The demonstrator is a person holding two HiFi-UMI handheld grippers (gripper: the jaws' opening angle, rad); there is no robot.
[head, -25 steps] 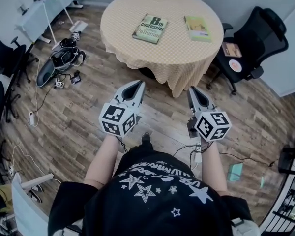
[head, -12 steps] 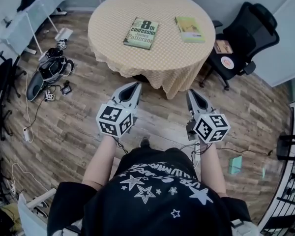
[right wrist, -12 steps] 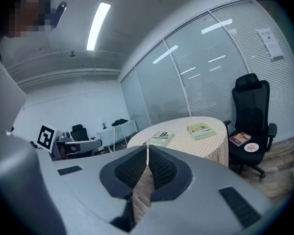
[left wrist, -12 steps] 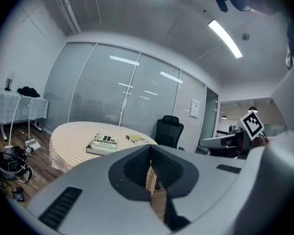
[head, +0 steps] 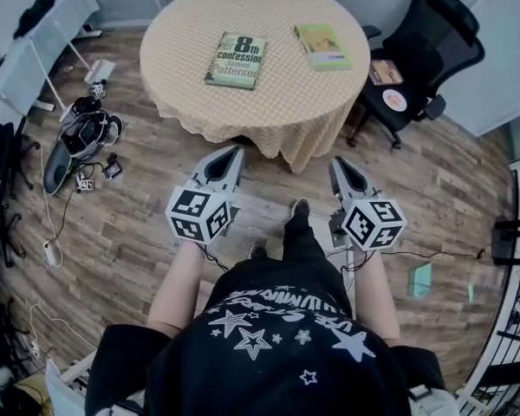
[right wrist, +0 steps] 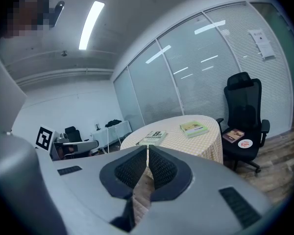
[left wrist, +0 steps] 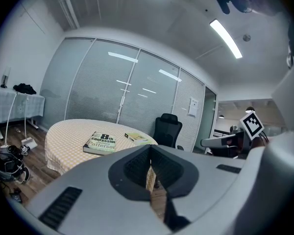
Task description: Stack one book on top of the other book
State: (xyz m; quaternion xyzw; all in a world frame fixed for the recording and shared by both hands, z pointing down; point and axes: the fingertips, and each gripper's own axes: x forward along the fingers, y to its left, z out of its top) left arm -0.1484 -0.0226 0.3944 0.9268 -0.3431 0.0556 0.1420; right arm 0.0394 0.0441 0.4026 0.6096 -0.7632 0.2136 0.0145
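Note:
Two books lie apart on a round table with a yellow checked cloth [head: 199,102]. The thicker one, a grey-green paperback [head: 236,60], lies at the middle left; a thinner yellow-green book [head: 323,46] lies to its right. Both also show in the left gripper view, paperback [left wrist: 100,143] and thin book [left wrist: 137,138], and in the right gripper view, paperback [right wrist: 153,137] and thin book [right wrist: 194,128]. My left gripper [head: 232,150] and right gripper [head: 336,162] hang over the wooden floor short of the table's near edge. Both are shut with nothing in them.
A black office chair [head: 420,55] stands at the table's right, with a small book and a round disc on its seat. Bags and cables [head: 78,137] litter the floor at the left. A white side table [head: 35,42] stands far left. The person's foot [head: 299,211] steps forward between the grippers.
The table and books have slid left and come nearer in the head view. A foot has stepped forward between the grippers. Both grippers stay shut and empty.

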